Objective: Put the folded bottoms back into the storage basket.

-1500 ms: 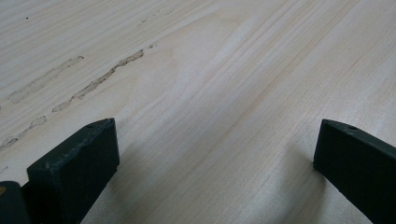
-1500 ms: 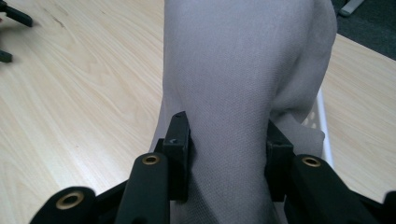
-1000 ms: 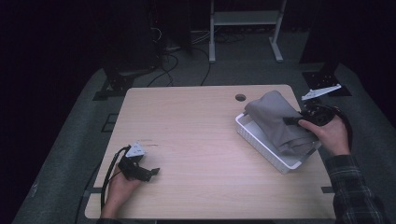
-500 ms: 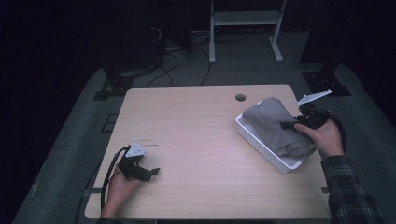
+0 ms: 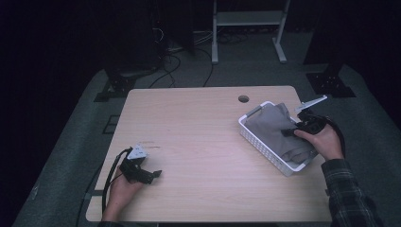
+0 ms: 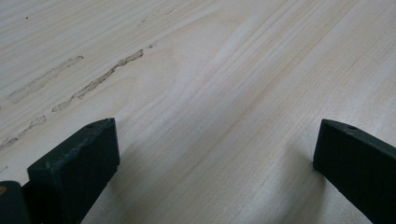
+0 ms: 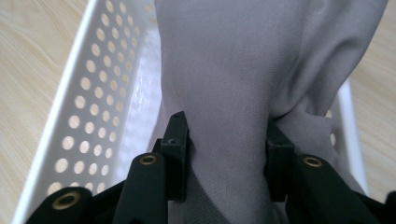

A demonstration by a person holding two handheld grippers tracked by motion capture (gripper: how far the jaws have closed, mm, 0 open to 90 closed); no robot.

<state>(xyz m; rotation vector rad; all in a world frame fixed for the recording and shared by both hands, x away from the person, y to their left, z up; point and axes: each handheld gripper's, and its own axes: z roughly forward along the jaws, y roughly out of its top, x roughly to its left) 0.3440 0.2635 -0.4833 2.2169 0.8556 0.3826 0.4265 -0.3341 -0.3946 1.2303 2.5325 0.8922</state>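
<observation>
We see a white perforated basket (image 5: 265, 144) at the table's (image 5: 198, 137) right side, just right of the round cable hole (image 5: 243, 99). Inside it lies a grey cloth (image 5: 274, 130), bunched and filling most of the basket, with one fold rising above the rim. In the right gripper view the basket's holed wall (image 7: 88, 102) runs along the left of the cloth (image 7: 233, 70).

Our right gripper (image 5: 295, 131) sits over the basket's far right end, its jaws clenched on a thick fold of the cloth (image 7: 226, 154). Our left gripper (image 5: 150, 175) rests on the table, well apart from the basket toward the near left corner, its jaws spread wide over bare wood (image 6: 215, 93).

Against the frames from a second ago, the cloth mound sits lower in the basket, and the right gripper has sunk with it. The left gripper has kept its place.
</observation>
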